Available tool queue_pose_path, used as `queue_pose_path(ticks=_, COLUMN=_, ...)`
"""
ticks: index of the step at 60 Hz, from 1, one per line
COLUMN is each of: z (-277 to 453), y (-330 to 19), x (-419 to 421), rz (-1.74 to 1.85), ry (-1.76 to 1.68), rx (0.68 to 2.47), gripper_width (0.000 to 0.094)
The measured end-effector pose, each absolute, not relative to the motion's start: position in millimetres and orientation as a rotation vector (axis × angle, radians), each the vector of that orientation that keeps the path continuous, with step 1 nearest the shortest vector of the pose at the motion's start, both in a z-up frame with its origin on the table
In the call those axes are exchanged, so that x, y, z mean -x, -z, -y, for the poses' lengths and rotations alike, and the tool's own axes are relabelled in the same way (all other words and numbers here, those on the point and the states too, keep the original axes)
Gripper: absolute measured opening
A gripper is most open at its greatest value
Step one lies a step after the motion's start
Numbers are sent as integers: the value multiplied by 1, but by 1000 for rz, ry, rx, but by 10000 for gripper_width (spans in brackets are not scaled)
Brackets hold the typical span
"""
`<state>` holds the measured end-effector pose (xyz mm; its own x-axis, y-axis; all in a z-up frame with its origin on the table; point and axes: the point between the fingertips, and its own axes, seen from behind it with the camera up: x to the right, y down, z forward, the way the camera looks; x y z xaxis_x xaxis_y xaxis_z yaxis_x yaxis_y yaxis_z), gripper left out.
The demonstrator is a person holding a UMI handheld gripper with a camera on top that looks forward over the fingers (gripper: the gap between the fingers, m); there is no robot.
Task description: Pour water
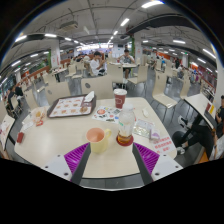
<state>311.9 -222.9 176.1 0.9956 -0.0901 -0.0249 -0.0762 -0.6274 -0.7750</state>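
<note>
A clear plastic bottle point(125, 127) with an orange-brown label and white cap stands upright on the white table point(60, 140), just ahead of my right finger. A pale cream cup point(98, 139) stands to its left, just ahead of and between the fingers. A red paper cup point(120, 97) stands farther back. My gripper point(112, 158) is open and empty, its purple pads point(76, 154) spread wide on both sides, with bare table between them.
A tray point(70, 106) with a printed liner lies at the back left of the table. A small dish point(39, 115) sits at the far left. Crumpled clear wrap point(145, 125) lies right of the bottle. Chairs, tables and people fill the hall behind.
</note>
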Motion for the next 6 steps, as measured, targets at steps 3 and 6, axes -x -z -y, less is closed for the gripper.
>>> queue_pose_path(ticks=3, z=222, y=-178, x=-312, rz=-107, ry=30, rx=2245, gripper_width=849)
queue_pose_path(ticks=6, z=221, y=-177, x=-311, rz=-97, ry=32, rx=2251, gripper_width=848)
